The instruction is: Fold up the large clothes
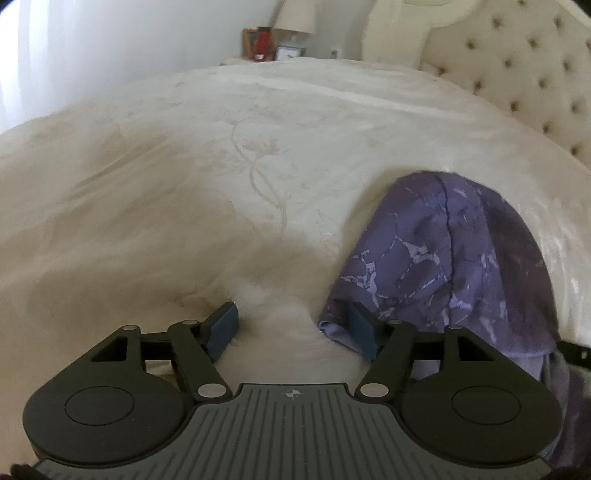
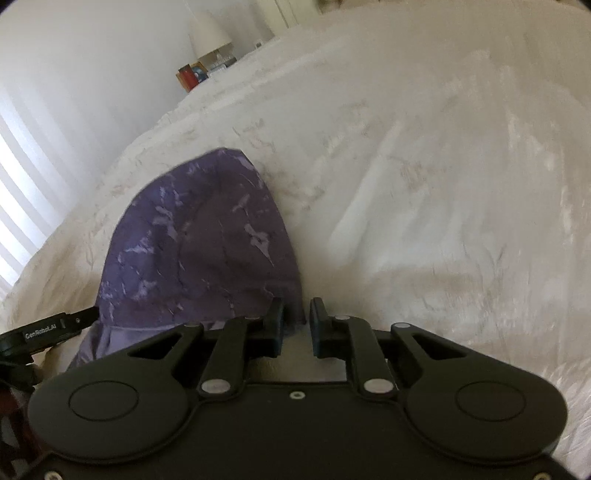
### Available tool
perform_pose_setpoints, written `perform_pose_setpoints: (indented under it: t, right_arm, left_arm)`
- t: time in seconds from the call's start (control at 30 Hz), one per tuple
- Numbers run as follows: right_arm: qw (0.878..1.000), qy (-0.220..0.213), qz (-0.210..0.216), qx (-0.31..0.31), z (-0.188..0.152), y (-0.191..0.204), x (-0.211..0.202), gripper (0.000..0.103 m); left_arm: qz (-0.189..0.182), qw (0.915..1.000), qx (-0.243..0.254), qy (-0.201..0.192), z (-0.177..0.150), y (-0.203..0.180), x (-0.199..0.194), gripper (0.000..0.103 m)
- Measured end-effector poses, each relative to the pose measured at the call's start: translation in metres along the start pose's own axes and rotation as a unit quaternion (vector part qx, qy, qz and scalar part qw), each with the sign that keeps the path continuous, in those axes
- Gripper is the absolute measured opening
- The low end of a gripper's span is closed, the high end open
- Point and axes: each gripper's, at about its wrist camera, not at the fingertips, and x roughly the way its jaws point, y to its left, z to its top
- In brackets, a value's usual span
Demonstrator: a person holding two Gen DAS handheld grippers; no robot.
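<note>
A purple marbled garment (image 1: 439,254) lies folded into a narrow strip on the white bedspread (image 1: 221,166). My left gripper (image 1: 293,326) is open, low over the bed at the garment's near left corner; its right finger (image 1: 364,328) touches the cloth edge and nothing is between the jaws. In the right wrist view the garment (image 2: 199,240) runs away to the left. My right gripper (image 2: 297,325) is nearly shut at the garment's near right corner, with a small gap between the pads. A thin bit of purple edge sits by the left pad (image 2: 277,321); a grip is unclear.
A tufted cream headboard (image 1: 517,66) stands at the right. A nightstand with a lamp (image 1: 295,18), a red item (image 1: 263,42) and a small clock sits beyond the bed's far edge. A window with blinds (image 2: 18,192) is on the left. The other gripper's body (image 2: 44,334) shows at the left edge.
</note>
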Motion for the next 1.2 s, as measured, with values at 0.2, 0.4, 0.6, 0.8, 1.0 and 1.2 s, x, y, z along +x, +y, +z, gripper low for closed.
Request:
perform_pose_setpoints:
  t: [0.2, 0.4, 0.6, 0.8, 1.0, 1.2]
  right_arm:
    - [1.000, 0.002, 0.014, -0.001, 0.009, 0.002, -0.012, 0.039]
    - [0.997, -0.052, 0.048, -0.019, 0.026, 0.002, -0.049, 0.065]
    - [0.996, -0.063, 0.062, -0.024, 0.054, 0.022, -0.042, 0.065]
    - [0.997, -0.033, 0.051, -0.039, 0.064, 0.038, -0.001, 0.066]
    - [0.999, -0.013, 0.016, -0.027, 0.072, 0.040, 0.037, 0.067]
    - [0.993, -0.045, -0.006, -0.113, 0.066, 0.068, 0.024, 0.009]
  left_arm:
    - [0.002, 0.9997, 0.020, -0.011, 0.010, -0.011, -0.028, 0.065]
    - [-0.082, 0.9948, -0.025, -0.055, -0.002, -0.008, -0.092, 0.067]
    - [-0.107, 0.9937, 0.034, -0.006, -0.042, -0.023, -0.084, 0.067]
    - [-0.101, 0.9924, 0.068, -0.019, -0.075, -0.025, -0.070, 0.071]
    - [-0.094, 0.9916, 0.079, -0.041, -0.083, -0.028, -0.067, 0.072]
    - [-0.093, 0.9917, 0.080, -0.039, -0.084, -0.030, -0.067, 0.073]
